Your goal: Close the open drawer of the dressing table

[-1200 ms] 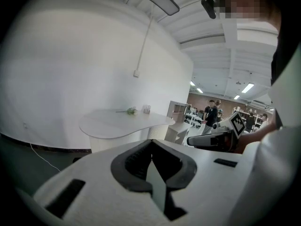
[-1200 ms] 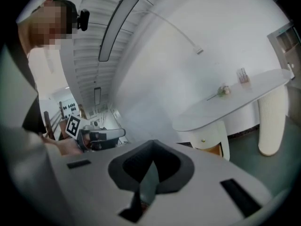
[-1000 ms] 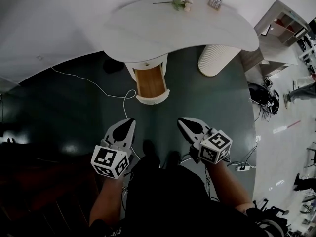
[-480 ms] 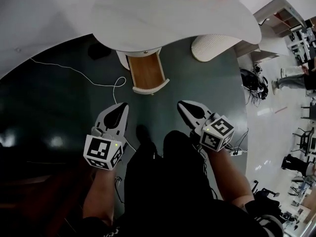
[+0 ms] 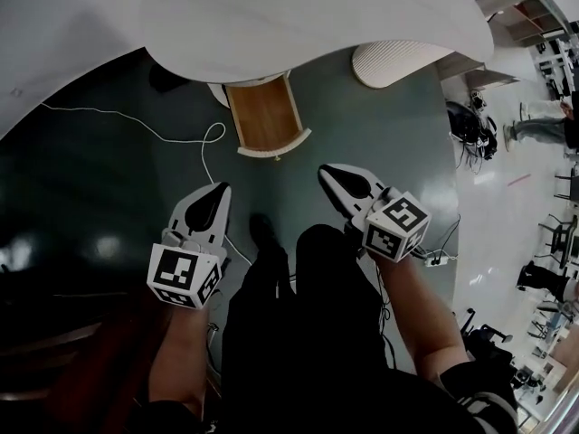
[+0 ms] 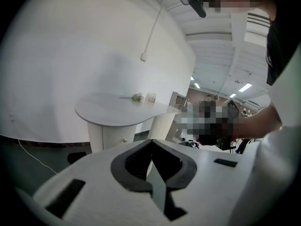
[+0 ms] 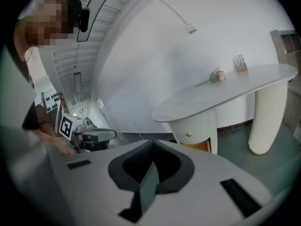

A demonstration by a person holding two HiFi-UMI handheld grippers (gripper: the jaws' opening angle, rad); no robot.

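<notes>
The left gripper (image 5: 218, 191) and right gripper (image 5: 327, 173) each hold their fingers together, empty, above the dark green floor (image 5: 109, 170). The open, wood-lined white drawer (image 5: 265, 116) lies ahead between both tips, well apart from them, under the curved white tabletop (image 5: 298, 16).

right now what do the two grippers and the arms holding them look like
The left gripper and right gripper match: white pointed shells with a black teardrop-shaped lining between the jaws. Each carries a white cube printed with black square markers. The forearms are bare, and the clothing is dark.
</notes>
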